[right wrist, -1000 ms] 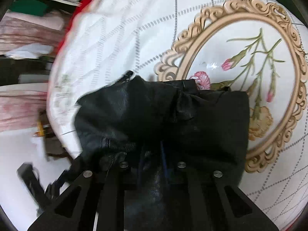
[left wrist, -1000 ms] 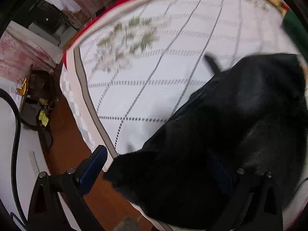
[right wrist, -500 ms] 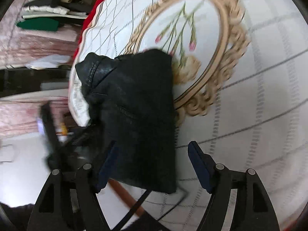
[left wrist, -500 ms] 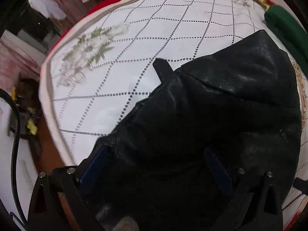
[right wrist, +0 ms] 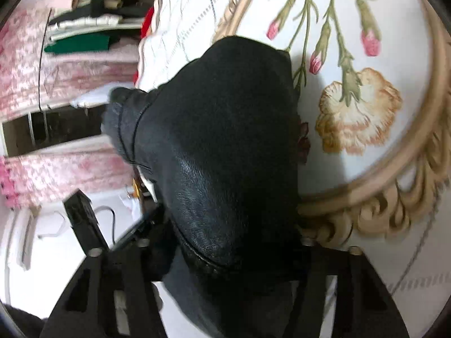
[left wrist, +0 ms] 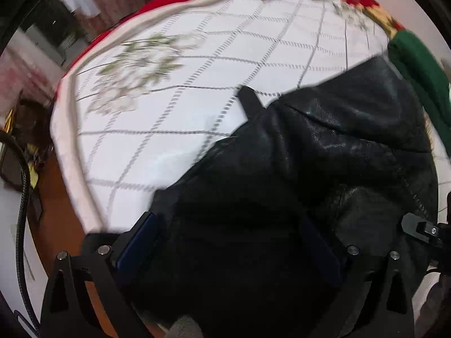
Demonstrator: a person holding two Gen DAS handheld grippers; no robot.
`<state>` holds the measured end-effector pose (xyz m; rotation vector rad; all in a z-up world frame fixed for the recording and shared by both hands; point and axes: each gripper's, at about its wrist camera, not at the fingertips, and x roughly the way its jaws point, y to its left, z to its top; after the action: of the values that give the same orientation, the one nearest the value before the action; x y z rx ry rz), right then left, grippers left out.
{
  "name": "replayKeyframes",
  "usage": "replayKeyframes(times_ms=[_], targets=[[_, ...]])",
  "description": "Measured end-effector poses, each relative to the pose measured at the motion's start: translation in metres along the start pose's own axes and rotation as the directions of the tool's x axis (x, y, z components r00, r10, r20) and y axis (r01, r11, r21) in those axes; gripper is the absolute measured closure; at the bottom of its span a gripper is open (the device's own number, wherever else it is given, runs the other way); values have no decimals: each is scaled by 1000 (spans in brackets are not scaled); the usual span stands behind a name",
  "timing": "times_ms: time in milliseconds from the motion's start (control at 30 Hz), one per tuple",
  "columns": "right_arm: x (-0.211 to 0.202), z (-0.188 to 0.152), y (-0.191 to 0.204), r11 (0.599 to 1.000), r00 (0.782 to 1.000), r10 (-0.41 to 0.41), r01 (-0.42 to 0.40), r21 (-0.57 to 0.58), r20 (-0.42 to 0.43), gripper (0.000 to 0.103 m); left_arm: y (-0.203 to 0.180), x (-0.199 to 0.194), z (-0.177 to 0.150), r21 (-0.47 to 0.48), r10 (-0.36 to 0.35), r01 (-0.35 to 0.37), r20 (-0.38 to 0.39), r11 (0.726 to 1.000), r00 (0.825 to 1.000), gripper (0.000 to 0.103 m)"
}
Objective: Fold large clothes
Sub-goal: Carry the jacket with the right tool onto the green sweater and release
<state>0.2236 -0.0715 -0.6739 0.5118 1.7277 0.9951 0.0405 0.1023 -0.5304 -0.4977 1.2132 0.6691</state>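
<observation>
Leather fills both wrist views: a black, grained leather garment [left wrist: 324,169] lies bunched on the white tablecloth with a dotted grey diamond grid [left wrist: 197,84], close to the cloth's near-left edge, with a short black strap [left wrist: 249,101] poking out onto the grid. The left gripper [left wrist: 225,245] stands wide, its blue-padded fingers [left wrist: 138,242] straddling the near bulk of the garment; whether they press the leather cannot be told. The right gripper [right wrist: 222,256] is buried under the garment [right wrist: 225,140], which drapes over its fingers, so its jaws cannot be read.

Judging by the lumpy, doubled-over shape, a fold looks to be in hand and not yet flattened. The next move probably calls for gathering the near edge and laying it over evenly, then smoothing the stiff leather, which may spring back.

Open cloth lies ahead and to the left of the garment. A folded dark green cloth [left wrist: 417,76] sits just beside the garment on the far right, and the gold scrolled oval frame printed on the tablecloth [right wrist: 394,205] runs partly beneath it. The table edge is near, so a slide off is possible.
</observation>
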Motion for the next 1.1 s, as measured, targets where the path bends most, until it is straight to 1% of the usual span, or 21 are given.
replayKeyframes(times_ms=[33, 100, 167, 233, 267, 333, 367, 400, 433, 467, 500, 533, 567, 600, 667, 700, 767, 833, 967, 1000, 1100], targets=[[-7, -6, 8, 1000, 1000, 0, 0, -1, 15, 53, 4, -15, -6, -23, -4, 4, 14, 1000, 1000, 0], [-30, -24, 17, 1000, 999, -13, 13, 3, 53, 54, 16, -41, -21, -88, -16, 19, 27, 996, 999, 0], [-51, -42, 16, 999, 997, -24, 22, 31, 73, 54, 31, -55, -41, -167, -40, 42, 19, 985, 999, 0], [-66, -55, 8, 998, 995, -44, 40, 52, 87, 53, 39, -48, -56, -250, -114, 102, -33, 963, 993, 0], [-72, -61, 2, 997, 995, -49, 44, 66, 86, 51, 39, -36, -59, -295, -162, 138, -60, 946, 985, 0], [-78, -69, -22, 991, 997, -45, 36, 126, 69, 41, 35, -14, -62, -365, -247, 201, -82, 909, 966, 1], [-81, -73, -29, 990, 997, -44, 35, 134, 64, 37, 28, -2, -61, -404, -299, 243, -83, 882, 950, 2], [-78, -73, -40, 990, 996, -62, 55, 127, 58, 29, 25, 9, -58, -419, -326, 266, -76, 868, 942, 2], [-78, -73, -48, 991, 996, -70, 63, 121, 54, 25, 20, 17, -55, -428, -339, 280, -67, 860, 938, 2], [-75, -72, -55, 992, 997, -49, 42, 118, 55, 22, 18, 22, -52, -432, -336, 279, -59, 857, 940, 2], [-72, -71, -62, 993, 998, -18, 10, 116, 67, 20, 17, 26, -47, -434, -327, 277, -43, 857, 944, 3], [-69, -70, -68, 992, 997, 3, -13, 123, 76, 18, 13, 23, -44, -432, -308, 270, -19, 861, 951, 17], [-68, -68, -72, 989, 995, 33, -47, 142, 94, 18, 11, 21, -40, -423, -300, 273, 1, 864, 954, 51], [-68, -67, -72, 987, 993, 42, -58, 150, 110, 17, 6, 18, -34, -397, -300, 282, 18, 874, 954, 66], [-69, -67, -69, 988, 990, 40, -60, 144, 138, 23, -1, 12, -27, -348, -255, 249, 28, 904, 966, 75], [-70, -67, -67, 987, 986, 48, -72, 147, 161, 33, -3, 9, -25, -332, -240, 239, 38, 912, 970, 77], [-74, -67, -65, 979, 979, 95, -125, 162, 181, 42, -5, -1, -20, -307, -215, 219, 45, 926, 975, 82], [-79, -65, -55, 980, 975, 112, -140, 138, 193, 49, -8, -13, -13, -285, -205, 213, 56, 935, 977, 85], [-103, -65, -25, 985, 966, 143, -160, 63, 216, 54, -15, -41, -6, -205, -198, 217, 108, 955, 974, 87], [-108, -65, -16, 985, 963, 148, -163, 48, 224, 54, -14, -46, -7, -195, -203, 223, 118, 955, 972, 87], [-136, -62, 0, 984, 956, 162, -174, 25, 246, 55, -25, -58, 11, -150, -227, 248, 140, 957, 964, 87]])
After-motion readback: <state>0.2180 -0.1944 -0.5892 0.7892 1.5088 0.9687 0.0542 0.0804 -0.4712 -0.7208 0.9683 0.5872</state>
